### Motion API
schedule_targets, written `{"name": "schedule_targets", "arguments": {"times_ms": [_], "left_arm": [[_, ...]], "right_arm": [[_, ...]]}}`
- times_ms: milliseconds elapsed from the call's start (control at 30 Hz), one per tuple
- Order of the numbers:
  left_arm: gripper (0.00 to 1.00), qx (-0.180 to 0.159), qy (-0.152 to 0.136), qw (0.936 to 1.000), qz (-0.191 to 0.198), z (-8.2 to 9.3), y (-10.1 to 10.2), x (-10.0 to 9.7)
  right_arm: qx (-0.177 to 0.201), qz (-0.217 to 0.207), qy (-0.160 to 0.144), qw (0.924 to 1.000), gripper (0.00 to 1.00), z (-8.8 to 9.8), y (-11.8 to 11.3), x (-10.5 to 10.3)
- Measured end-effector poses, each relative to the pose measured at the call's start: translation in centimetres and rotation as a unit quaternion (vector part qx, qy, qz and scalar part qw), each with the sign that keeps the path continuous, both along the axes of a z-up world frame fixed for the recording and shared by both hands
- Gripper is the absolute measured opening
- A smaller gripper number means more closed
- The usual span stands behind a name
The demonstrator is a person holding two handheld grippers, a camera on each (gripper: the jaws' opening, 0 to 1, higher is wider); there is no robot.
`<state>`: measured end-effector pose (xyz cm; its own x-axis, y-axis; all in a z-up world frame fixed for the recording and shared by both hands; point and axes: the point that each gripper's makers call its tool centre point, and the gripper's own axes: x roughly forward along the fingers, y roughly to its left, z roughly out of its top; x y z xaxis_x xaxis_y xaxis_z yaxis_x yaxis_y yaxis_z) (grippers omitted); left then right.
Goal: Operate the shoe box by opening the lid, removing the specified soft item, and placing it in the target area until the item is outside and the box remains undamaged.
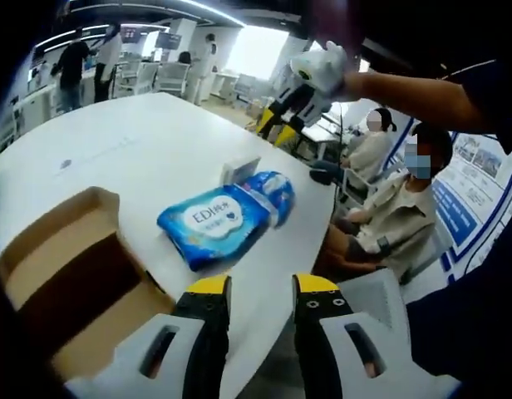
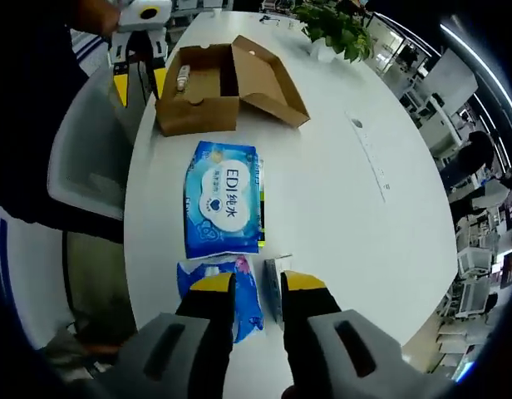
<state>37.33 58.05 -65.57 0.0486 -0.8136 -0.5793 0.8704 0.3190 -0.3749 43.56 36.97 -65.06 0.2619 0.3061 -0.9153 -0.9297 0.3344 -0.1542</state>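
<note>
On table (image 2: 339,191) near its edge, wipes pack (image 2: 224,199) lies beside open shoe box (image 2: 223,83). Left gripper (image 1: 262,287) slightly spread, empty; right gripper (image 2: 258,283) likewise.

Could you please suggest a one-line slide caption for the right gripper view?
Open shoe box and blue wipes pack on the white table, right gripper above.

Views face each other across table (image 1: 148,150); both share wipes pack (image 2: 223,199), box (image 2: 210,91).
</note>
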Motion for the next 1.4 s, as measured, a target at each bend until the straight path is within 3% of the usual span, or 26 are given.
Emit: {"name": "schedule_targets", "arguments": {"times_ms": [267,567,967,1100,1400], "left_arm": [[0.29,-0.008,-0.006,0.9998,0.017,0.1,3.9,0.4],[0.30,-0.011,-0.009,0.9997,0.022,0.3,8.1,0.1],[0.30,-0.008,-0.020,0.9988,0.044,-0.2,14.0,1.3],[0.30,-0.010,-0.005,0.9979,0.064,-0.7,16.0,2.0],[0.30,0.007,-0.009,0.9968,0.079,-1.1,19.0,3.7]], "right_arm": [[0.013,0.003,0.002,0.9999,0.19,-0.1,5.0,-1.6],[0.033,0.006,0.004,0.9994,0.18,-0.5,12.0,-3.5],[0.075,0.000,0.007,0.9971,0.16,-1.0,20.3,-3.2],[0.084,0.016,0.012,0.9963,0.15,-1.6,23.4,-2.9],[0.103,0.044,0.025,0.9934,0.14,-2.7,28.2,-2.0]]}}
